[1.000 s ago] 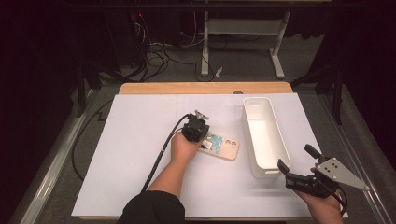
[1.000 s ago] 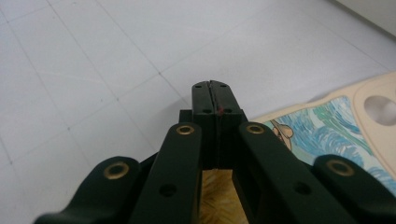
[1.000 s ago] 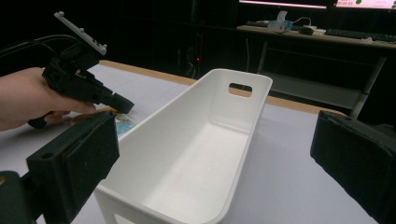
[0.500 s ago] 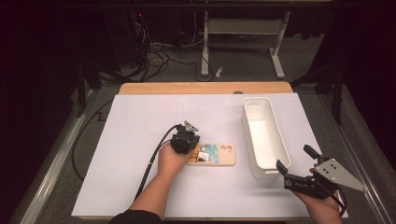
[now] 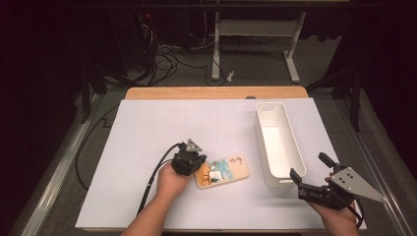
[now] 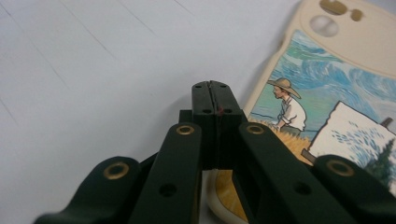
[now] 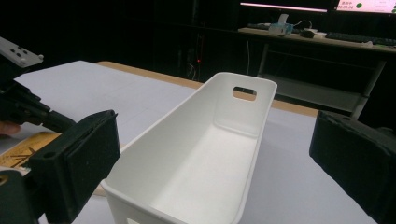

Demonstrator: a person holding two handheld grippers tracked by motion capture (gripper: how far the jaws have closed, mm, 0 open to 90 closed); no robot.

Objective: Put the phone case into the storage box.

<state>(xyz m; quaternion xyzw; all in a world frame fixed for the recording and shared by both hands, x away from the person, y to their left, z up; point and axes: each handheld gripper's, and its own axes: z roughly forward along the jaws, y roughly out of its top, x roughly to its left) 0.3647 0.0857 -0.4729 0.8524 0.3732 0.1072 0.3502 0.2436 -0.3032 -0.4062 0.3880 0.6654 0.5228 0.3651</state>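
Note:
A cream phone case with a painted picture lies flat on the white table cover, left of the white bin. My left gripper is shut with nothing between its jaws, and its tip sits at the case's left edge. In the left gripper view the closed jaws point down beside the case, part of which runs under them. My right gripper stands open near the table's front right corner, just off the bin's near end. In the right gripper view its jaws frame the empty bin.
The white cover spreads over a wooden table whose far edge shows. The left gripper's cable trails toward the front edge. Beyond the table are a dark floor, loose cables and a desk frame.
My left gripper has moved toward the table's near side and slightly left. The phone case has slid and turned with it, away from the bin. The right gripper has stayed put.

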